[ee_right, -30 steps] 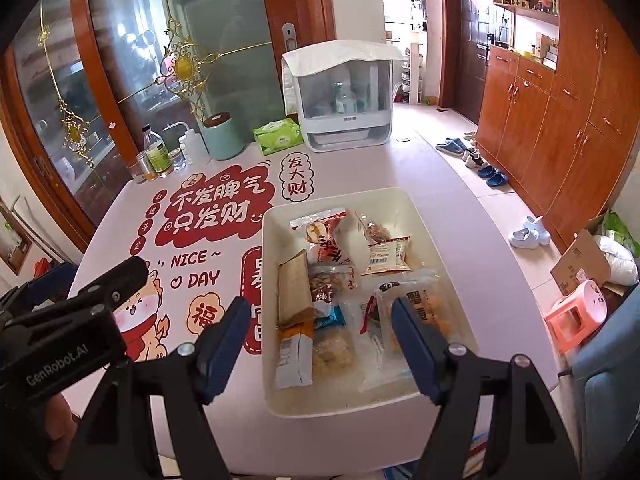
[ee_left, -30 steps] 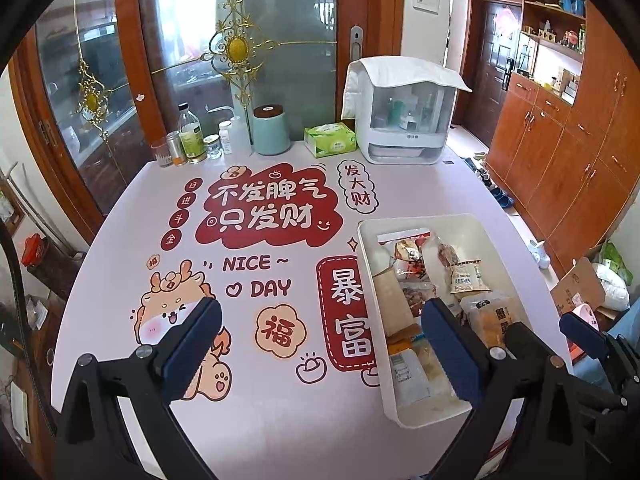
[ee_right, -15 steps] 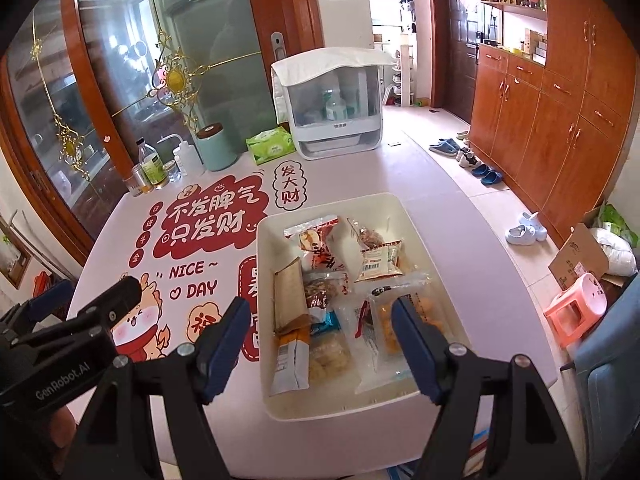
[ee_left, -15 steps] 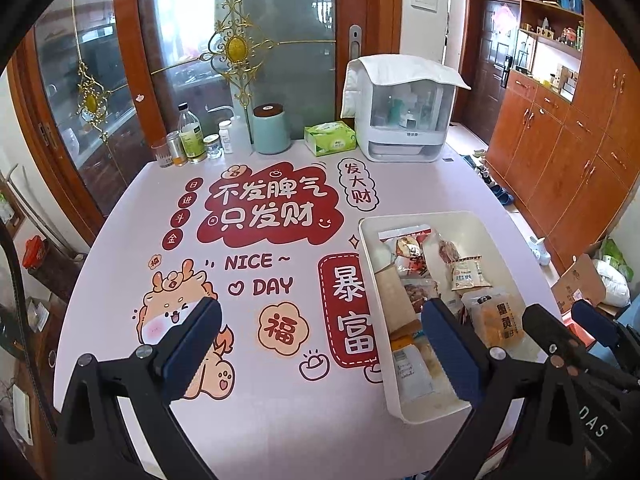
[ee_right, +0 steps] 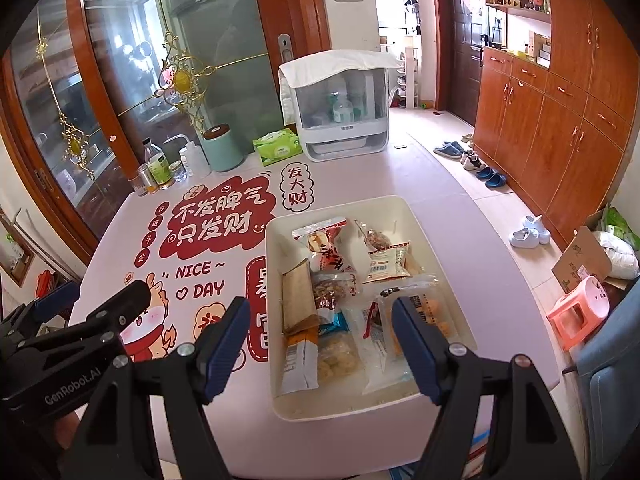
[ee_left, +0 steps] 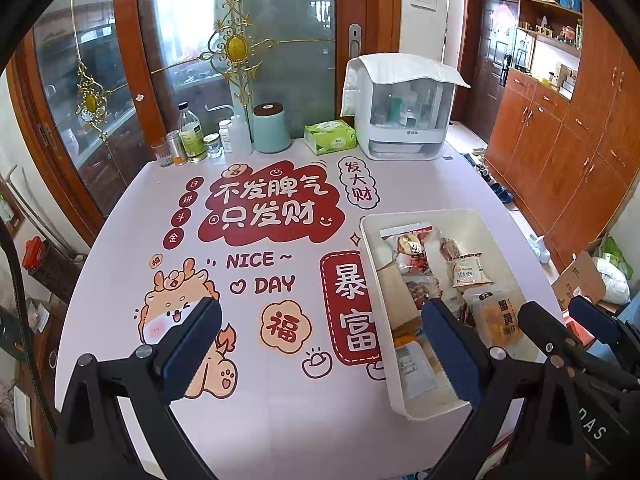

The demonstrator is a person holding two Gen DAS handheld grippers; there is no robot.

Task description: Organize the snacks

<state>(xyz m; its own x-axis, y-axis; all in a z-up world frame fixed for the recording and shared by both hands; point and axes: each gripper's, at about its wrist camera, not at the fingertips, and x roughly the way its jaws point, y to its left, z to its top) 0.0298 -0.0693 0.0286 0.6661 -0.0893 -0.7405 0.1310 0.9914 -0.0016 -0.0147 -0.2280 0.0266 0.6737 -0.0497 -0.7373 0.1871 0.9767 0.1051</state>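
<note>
Right gripper (ee_right: 320,344) eases higher, fingers spread, empty | snacks (ee_right: 340,300) lie ahead, heaped in bin (ee_right: 420,216) | left gripper (ee_left: 320,356) spread, empty | stage unclear

I count two claws, the left claw (ee_left: 324,350) and the right claw (ee_right: 320,346); one white bin (ee_right: 416,216); one tissue pack (ee_right: 278,146); one teal canister (ee_right: 222,150); one covered dispenser (ee_right: 344,120). Snack packets (ee_right: 386,260) in the bin overlap, so I cannot count them exactly.
</note>
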